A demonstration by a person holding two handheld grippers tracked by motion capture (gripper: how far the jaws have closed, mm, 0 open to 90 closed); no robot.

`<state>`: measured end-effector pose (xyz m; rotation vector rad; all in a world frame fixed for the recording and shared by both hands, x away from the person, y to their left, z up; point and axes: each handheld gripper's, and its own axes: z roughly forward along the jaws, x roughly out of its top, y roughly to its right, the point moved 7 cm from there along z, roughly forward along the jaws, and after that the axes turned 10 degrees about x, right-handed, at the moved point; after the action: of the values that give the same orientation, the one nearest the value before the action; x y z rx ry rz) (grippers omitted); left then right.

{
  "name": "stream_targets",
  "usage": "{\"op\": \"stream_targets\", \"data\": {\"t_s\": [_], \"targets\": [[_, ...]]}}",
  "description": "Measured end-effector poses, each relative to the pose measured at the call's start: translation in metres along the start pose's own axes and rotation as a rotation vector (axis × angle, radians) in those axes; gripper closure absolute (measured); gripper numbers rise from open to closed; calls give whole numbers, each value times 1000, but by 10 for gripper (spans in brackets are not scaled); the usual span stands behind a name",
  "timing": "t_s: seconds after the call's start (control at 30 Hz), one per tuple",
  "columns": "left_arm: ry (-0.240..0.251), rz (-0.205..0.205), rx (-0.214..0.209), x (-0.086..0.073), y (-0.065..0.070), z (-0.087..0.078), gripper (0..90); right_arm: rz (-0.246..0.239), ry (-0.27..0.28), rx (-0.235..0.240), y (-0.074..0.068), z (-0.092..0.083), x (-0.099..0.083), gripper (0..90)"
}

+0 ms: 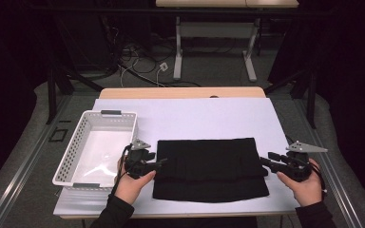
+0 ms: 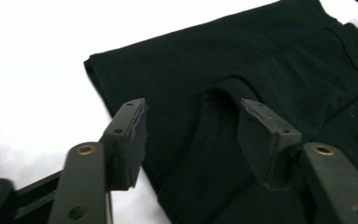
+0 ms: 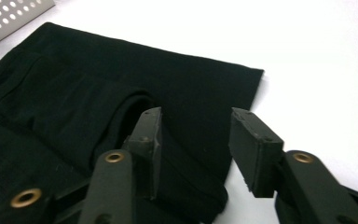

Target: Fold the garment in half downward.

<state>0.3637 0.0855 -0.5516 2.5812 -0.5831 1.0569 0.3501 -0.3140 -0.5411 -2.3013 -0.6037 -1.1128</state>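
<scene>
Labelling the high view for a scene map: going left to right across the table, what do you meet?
White basket → left claw → black folded cloth → right claw.

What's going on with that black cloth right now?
Left gripper and right gripper open, at the cloth's ends. Black cloth lies folded, released. White basket alongside, nothing blocking.

The folded black cloth (image 1: 210, 168) lies flat in the middle of the white table cover (image 1: 195, 116), low enough to pass over. Beyond it the cover is bare to the far edge. A white perforated basket (image 1: 73, 152) stands just left of the left gripper (image 1: 160, 163), walling that side. Right of the right gripper (image 1: 265, 158), bare cover runs to the table edge.
</scene>
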Motion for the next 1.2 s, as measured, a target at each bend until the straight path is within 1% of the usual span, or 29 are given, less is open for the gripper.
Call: {"op": "stream_targets", "data": {"t_s": [0.13, 0.17, 0.27, 0.33, 0.4, 0.47, 0.53, 0.6, 0.63, 0.7, 0.77, 0.87, 0.93, 1.0, 1.07, 1.13, 1.2], "targets": [[9, -5, -5, 4, 1, 4, 349, -17, -1, 6, -6, 9, 5, 480], [10, -15, -8, 5, 1, 5, 337, -28, -3, 11, -7, 11, 7, 469], [21, -43, -11, 10, 0, 7, 299, -35, -14, 10, -10, 19, 10, 425], [26, -50, -14, 12, 1, 8, 278, -44, -27, 7, -12, 23, 13, 397], [32, -57, -24, 15, 3, 10, 264, -51, -27, 13, -15, 28, 16, 387], [33, -51, -35, 17, 5, 12, 242, -67, -28, 24, -19, 34, 20, 384], [39, -52, -47, 20, 9, 15, 241, -79, -24, 37, -24, 40, 24, 385], [43, -40, -51, 22, 12, 18, 241, -87, -21, 48, -27, 45, 27, 385], [41, -28, -54, 23, 14, 20, 241, -91, -24, 52, -29, 49, 28, 385], [34, -35, -66, 25, 18, 24, 242, -99, -29, 59, -32, 55, 31, 385], [24, -32, -79, 27, 21, 28, 242, -111, -30, 63, -35, 62, 33, 386], [16, -10, -79, 30, 26, 35, 268, -120, -53, 73, -40, 73, 35, 400], [8, -9, -93, 31, 28, 39, 280, -106, -71, 75, -42, 79, 35, 408], [4, -11, -103, 31, 31, 46, 307, -103, -78, 81, -43, 84, 35, 409], [-9, -3, -109, 31, 34, 52, 329, -106, -87, 76, -43, 89, 34, 418], [-15, -14, -116, 32, 36, 56, 329, -105, -94, 72, -41, 93, 33, 424], [-22, -29, -144, 34, 40, 61, 337, -87, -99, 76, -39, 97, 31, 432]]}}
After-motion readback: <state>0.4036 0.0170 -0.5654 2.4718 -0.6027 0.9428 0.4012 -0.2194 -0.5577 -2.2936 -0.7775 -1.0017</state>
